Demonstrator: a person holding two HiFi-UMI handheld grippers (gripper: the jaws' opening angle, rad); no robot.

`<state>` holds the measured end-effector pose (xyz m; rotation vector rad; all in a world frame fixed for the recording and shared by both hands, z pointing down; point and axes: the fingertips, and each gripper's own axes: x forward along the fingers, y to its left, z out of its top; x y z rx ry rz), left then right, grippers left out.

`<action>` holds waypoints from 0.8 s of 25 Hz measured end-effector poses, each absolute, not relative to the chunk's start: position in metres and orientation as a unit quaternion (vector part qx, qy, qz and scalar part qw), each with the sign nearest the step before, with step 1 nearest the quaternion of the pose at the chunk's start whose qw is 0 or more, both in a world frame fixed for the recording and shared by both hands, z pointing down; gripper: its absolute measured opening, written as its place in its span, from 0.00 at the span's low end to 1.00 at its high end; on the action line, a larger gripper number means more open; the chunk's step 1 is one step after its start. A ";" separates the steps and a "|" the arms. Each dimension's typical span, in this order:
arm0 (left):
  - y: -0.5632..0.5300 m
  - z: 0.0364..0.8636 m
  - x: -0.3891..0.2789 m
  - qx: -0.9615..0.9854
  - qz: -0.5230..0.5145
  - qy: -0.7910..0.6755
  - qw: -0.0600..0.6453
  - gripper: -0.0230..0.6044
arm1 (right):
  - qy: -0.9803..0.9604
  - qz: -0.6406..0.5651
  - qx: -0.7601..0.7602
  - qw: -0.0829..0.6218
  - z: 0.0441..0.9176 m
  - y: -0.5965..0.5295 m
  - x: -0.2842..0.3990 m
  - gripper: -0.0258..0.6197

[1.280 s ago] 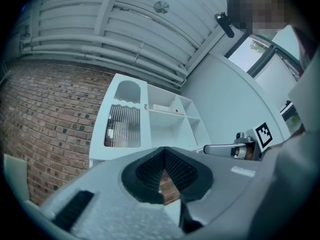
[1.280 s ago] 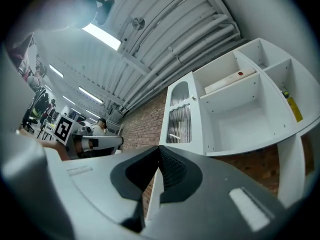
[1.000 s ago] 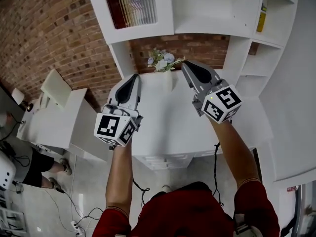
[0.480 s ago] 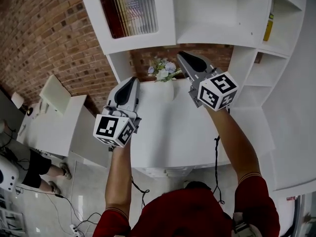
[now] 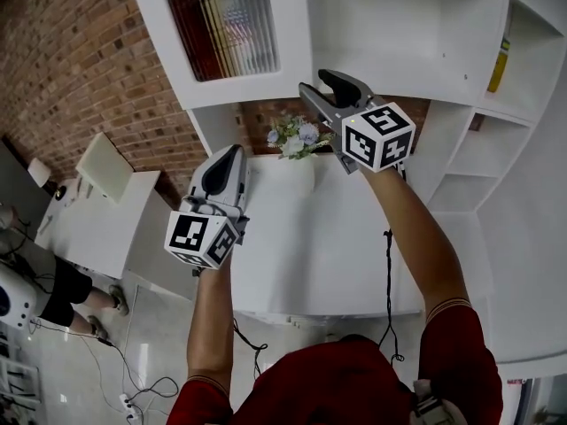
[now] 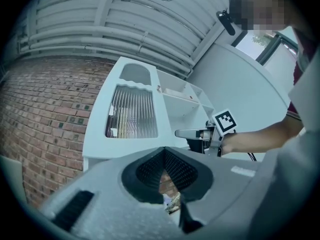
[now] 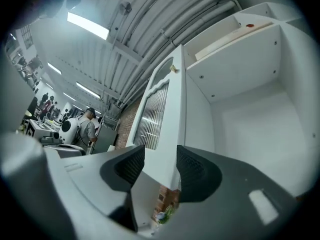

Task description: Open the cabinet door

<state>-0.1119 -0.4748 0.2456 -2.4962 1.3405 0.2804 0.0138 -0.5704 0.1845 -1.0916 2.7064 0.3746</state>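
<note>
While I hold both arms up toward the white cabinet, the right tongs sit at the lower corner of the cabinet door, i.e. the ribbed-glass panel w/ colored spines behind it. In the right gripper view those tongs are released: the pads have just been opening and stand well apart. The door's white free edge lines up w/ the gap, and nothing is pressed by either pad. I can't tell if the edge actually reaches in between the pads or is just beyond them. The door lies flat w/ the cabinet front in the left gripper view, so it looks closed. The compartment right of it is open-faced and bare white inside. The left tongs are lower and off to the left, above the white bench, pointing slightly upward. They're clenched, ribbed pads meeting tip to tip w/ nothing gripped. On the bench under the cabinet there's a white vase w/ flowers, between the two tongs in the head view. Behind is a brick wall. A bystander's legs show at lower left.
</note>
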 end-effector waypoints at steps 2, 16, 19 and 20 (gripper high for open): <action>-0.477 0.246 -0.114 -0.864 0.094 0.472 0.147 0.04 | 0.918 0.121 -0.366 0.095 0.183 -0.581 0.012 0.36; -0.481 0.253 -0.133 -0.850 0.081 0.500 0.146 0.04 | 0.925 0.102 -0.356 0.088 0.182 -0.604 0.003 0.39; -0.480 0.257 -0.135 -0.849 0.078 0.502 0.142 0.04 | 0.924 0.100 -0.355 0.096 0.182 -0.599 0.004 0.39; -0.479 0.258 -0.136 -0.849 0.078 0.502 0.142 0.04 | 0.924 0.098 -0.355 0.099 0.181 -0.598 0.005 0.37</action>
